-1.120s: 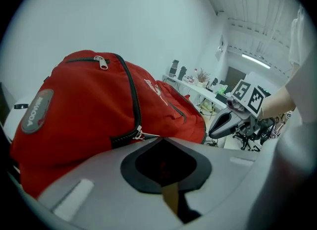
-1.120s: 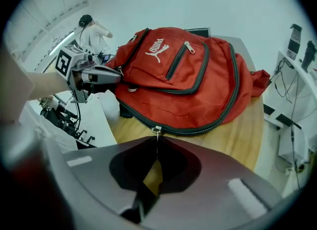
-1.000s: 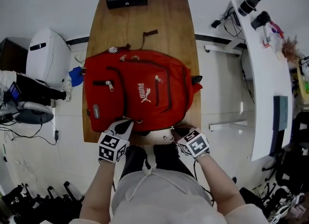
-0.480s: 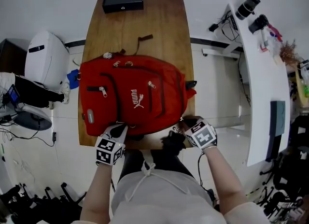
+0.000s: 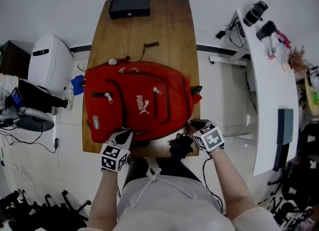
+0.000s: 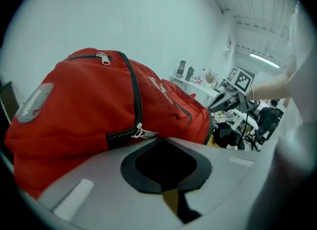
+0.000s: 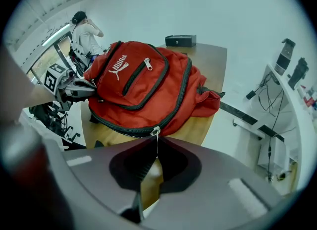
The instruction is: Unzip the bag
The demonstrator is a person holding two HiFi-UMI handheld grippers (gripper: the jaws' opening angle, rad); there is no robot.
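Unzipping begins: right gripper (image 5: 190, 127) pinches the red backpack's (image 5: 139, 100) zipper pull (image 7: 156, 139), left gripper (image 5: 124, 135) clamps its fabric; next, likely drag along the track.

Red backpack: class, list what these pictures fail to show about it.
Red backpack underside: head view, hidden beneath its body.
Zipper pull shape: right gripper view, too thin, pinched by right gripper.
Left gripper hold on fabric: left gripper view, gripper body covers it.
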